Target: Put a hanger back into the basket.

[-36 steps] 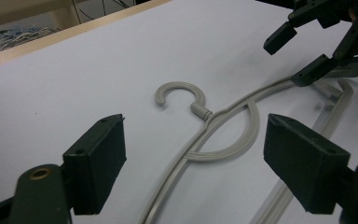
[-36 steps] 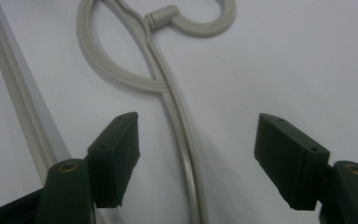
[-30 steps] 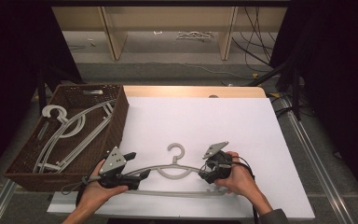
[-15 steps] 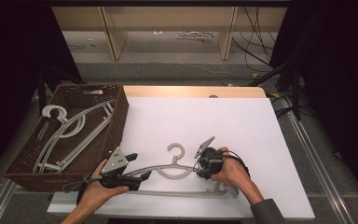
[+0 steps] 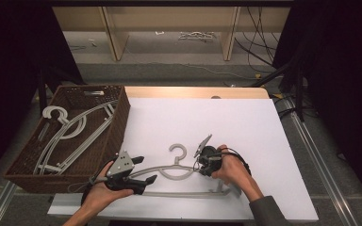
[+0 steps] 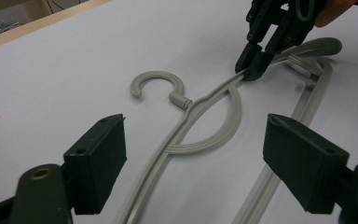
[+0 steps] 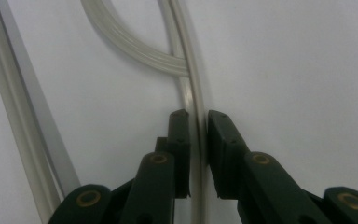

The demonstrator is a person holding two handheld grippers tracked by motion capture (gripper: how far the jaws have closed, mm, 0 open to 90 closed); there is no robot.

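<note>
High view: a grey plastic hanger (image 5: 179,170) is seen lying flat on the white surface (image 5: 245,122), near its front edge, with the hook turned toward the far side. The left tool (image 5: 139,172) is held in a hand (image 5: 99,195) at the hanger's left end, with its jaws spread apart and nothing clamped between them. The right tool (image 5: 201,165) is gripped by the other hand (image 5: 231,169) at the hanger's right shoulder.

A brown wicker basket (image 5: 118,127) is placed at the left edge of the surface, and several more grey hangers (image 5: 70,134) are piled inside it.

Left gripper view: the left tool (image 6: 193,154) is shown released, its two black jaws standing wide on either side of the hanger's (image 6: 200,112) left arm and lower bar, neither touching them. The hook and the curved inner loop are seen just beyond, and the right tool (image 6: 252,65) is set down on the far arm of the hanger.

Right gripper view: the right tool (image 7: 198,123) is shown clenched around the thin upper arm of the hanger (image 7: 186,70), one jaw on each side and pressed against it. The lower bar is seen running along the left edge of that view.
</note>
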